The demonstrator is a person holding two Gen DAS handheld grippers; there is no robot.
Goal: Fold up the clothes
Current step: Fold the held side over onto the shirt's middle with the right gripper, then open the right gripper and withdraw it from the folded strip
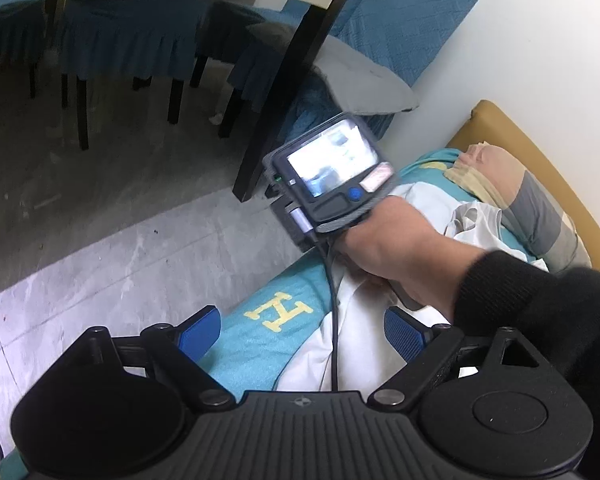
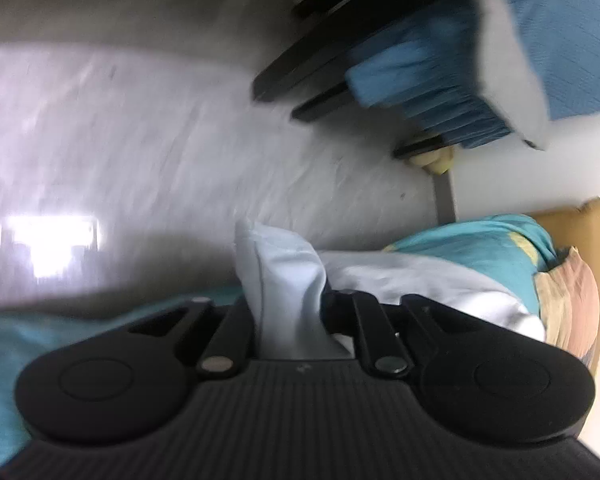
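My left gripper (image 1: 300, 334) has its blue fingers (image 1: 199, 330) spread wide, holding nothing, right above the teal blanket (image 1: 256, 356). My right gripper (image 2: 290, 312) is pinching a bunch of the white cloth (image 2: 284, 276), which lies on that blanket. Past the blanket, a hand (image 1: 400, 256) grips a tool with a screen (image 1: 328, 160). Farther off stand blue chairs (image 1: 128, 36).

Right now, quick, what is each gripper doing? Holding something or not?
Left gripper: open, holding nothing, above the white garment.
Right gripper: shut on the white garment, a bunch of it pinched between its fingers.
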